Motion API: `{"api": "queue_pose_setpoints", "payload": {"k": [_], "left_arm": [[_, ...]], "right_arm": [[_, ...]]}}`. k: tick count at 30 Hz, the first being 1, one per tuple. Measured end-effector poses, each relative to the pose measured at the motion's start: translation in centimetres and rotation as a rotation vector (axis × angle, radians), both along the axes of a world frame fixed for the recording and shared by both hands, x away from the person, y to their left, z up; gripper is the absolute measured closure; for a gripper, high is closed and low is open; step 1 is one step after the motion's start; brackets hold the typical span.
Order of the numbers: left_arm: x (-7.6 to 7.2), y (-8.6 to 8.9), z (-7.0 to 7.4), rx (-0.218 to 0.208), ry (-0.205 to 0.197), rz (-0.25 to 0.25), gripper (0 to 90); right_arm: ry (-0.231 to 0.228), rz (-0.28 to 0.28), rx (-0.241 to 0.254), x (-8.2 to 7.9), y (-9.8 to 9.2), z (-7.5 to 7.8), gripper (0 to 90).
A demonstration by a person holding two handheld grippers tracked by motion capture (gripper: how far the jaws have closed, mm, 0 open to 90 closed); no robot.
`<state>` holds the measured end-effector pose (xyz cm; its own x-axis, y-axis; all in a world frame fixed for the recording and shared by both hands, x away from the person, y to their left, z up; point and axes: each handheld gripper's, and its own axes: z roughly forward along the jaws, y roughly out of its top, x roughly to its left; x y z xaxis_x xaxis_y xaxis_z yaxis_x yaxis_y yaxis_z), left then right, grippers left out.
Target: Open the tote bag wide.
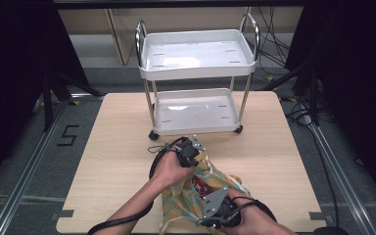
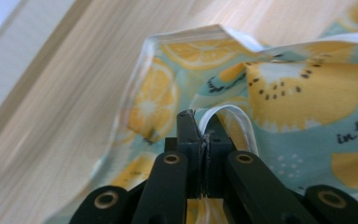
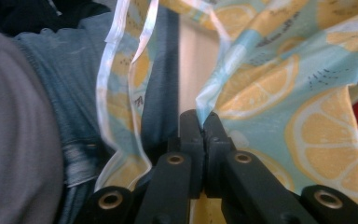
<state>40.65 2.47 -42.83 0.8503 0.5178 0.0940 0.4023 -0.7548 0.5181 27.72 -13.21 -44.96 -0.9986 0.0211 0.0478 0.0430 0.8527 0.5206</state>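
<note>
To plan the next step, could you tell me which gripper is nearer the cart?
Left. The left gripper sits just in front of the cart; the right gripper is farther back, near the table edge.

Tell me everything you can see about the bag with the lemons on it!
The lemon bag looks like thin, shiny plastic, pale blue-green with yellow lemon slices, some dark lettering and white edges. It lies crumpled near the front edge of the wooden table, with something red showing at its opening. The left gripper is shut on a white strap, and the right gripper is shut on its edge.
</note>
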Motion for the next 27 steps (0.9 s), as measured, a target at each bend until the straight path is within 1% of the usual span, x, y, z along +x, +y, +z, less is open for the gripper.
{"api": "queue_pose_setpoints", "payload": {"k": [1,2,3,5,6,7,8,9,10,12,13,14,15,16,17,19,21,22,23,24,25,26,27], "left_arm": [[0.1,0.0,-0.1,0.003,-0.001,0.003,88.0],[0.2,0.0,-0.3,-0.006,0.007,0.017,88.1],[0.2,-0.1,-0.5,-0.015,-0.004,0.029,88.1],[0.3,-0.1,-0.7,-0.013,-0.002,0.038,88.2],[0.4,-0.1,-0.8,-0.004,-0.006,0.037,88.2],[0.5,-0.1,-0.8,0.001,-0.011,0.039,88.3],[0.5,-0.1,-0.9,-0.005,-0.004,0.052,88.3],[0.7,-0.1,-0.9,-0.002,-0.017,0.049,88.3],[0.7,-0.1,-0.9,0.002,-0.019,0.054,88.4],[0.9,0.0,-1.0,0.003,-0.021,0.060,88.3],[0.9,0.1,-1.0,0.005,-0.023,0.064,88.4],[0.9,0.1,-1.1,0.001,-0.021,0.075,88.3],[1.0,0.2,-1.0,0.011,-0.034,0.073,88.4],[1.1,0.3,-1.0,0.008,-0.037,0.079,88.3],[1.2,0.4,-1.0,0.010,-0.041,0.082,88.4],[1.3,0.5,-0.9,0.005,-0.038,0.097,88.3],[1.3,0.5,-0.8,0.012,-0.053,0.100,88.2],[1.3,0.5,-0.8,0.002,-0.045,0.104,87.9],[1.2,0.6,-0.6,0.006,-0.050,0.098,87.0],[1.1,0.6,-0.5,-0.005,-0.043,0.100,84.4],[1.0,0.8,-0.3,-0.023,-0.043,0.104,81.0],[0.8,1.0,0.0,-0.044,-0.044,0.104,77.3],[0.6,1.1,0.2,-0.059,-0.032,0.110,72.6]], "right_arm": [[0.005,0.003,-0.003,-0.1,0.0,-0.1,90.0],[0.017,0.019,-0.001,-0.2,0.1,-0.2,90.0],[0.018,0.024,-0.003,-0.3,0.1,-0.2,90.0],[0.032,0.031,-0.011,-0.5,0.2,-0.3,90.0],[0.018,0.050,-0.008,-0.5,0.2,-0.3,90.0],[0.026,0.056,-0.005,-0.5,0.2,-0.4,90.0],[0.015,0.058,-0.003,-0.5,0.3,-0.5,90.0],[0.009,0.080,-0.027,-0.5,0.2,-0.6,90.0],[0.037,0.059,-0.018,-0.8,0.2,-0.7,90.0],[0.048,0.065,-0.023,-0.9,0.2,-0.8,90.0],[0.032,0.085,-0.034,-0.8,0.2,-0.9,90.0],[0.049,0.071,-0.027,-1.0,0.2,-1.0,90.0],[0.068,0.066,-0.028,-1.2,0.2,-1.0,90.0],[0.071,0.061,-0.025,-1.2,0.2,-1.1,90.0],[0.053,0.096,-0.038,-1.0,0.1,-1.1,90.0],[0.058,0.091,-0.033,-1.1,0.1,-1.1,90.0],[0.056,0.087,-0.035,-1.1,0.1,-1.1,90.0],[0.066,0.069,-0.026,-1.1,0.1,-1.1,90.0],[0.079,0.059,-0.024,-1.2,0.1,-1.2,90.0],[0.079,0.049,-0.023,-1.2,0.1,-1.2,90.0],[0.079,0.037,-0.018,-1.2,0.0,-1.2,90.0],[0.074,0.052,-0.021,-1.0,0.0,-1.2,90.0],[0.079,0.043,-0.017,-1.0,0.0,-1.2,90.0]]}}
